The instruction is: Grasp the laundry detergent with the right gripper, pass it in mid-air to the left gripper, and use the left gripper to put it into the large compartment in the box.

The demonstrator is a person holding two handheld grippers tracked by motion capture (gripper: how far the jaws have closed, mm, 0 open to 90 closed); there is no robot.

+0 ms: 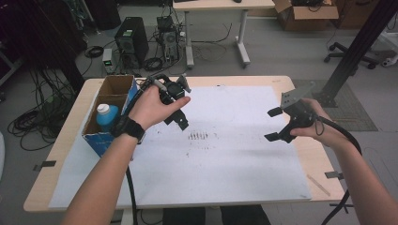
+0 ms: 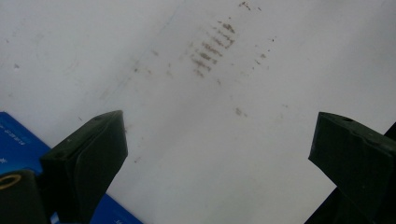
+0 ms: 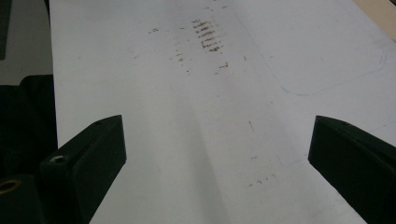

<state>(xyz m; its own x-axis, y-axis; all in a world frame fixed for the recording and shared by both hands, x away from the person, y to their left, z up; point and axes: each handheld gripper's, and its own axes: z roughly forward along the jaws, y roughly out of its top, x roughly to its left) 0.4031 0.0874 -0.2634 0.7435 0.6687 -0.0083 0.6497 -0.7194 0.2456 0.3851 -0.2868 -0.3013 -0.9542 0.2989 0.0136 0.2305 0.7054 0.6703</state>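
A white sheet [image 1: 225, 164] covers most of the wooden table [image 1: 319, 154], with a patch of dark smudges [image 1: 198, 136] near its middle. My left gripper [image 1: 183, 105] hangs over the sheet's left part, just right of a blue cardboard box [image 1: 98, 136]. Its jaws stand wide open with nothing between them [image 2: 217, 140], and the smudges [image 2: 212, 46] lie ahead. A corner of the box [image 2: 18, 135] shows beside the left jaw. My right gripper [image 1: 272, 124] hovers over the sheet's right edge, open and empty [image 3: 217, 140], facing the smudges [image 3: 208, 37].
A blue bottle with a white cap [image 1: 107, 117] stands inside the open box. Tape tabs [image 1: 44, 165] mark the table's edges. On the floor beyond the table are a computer tower [image 1: 131, 42], tangled cables [image 1: 37, 117], another desk [image 1: 216, 28] and a black post [image 1: 356, 51].
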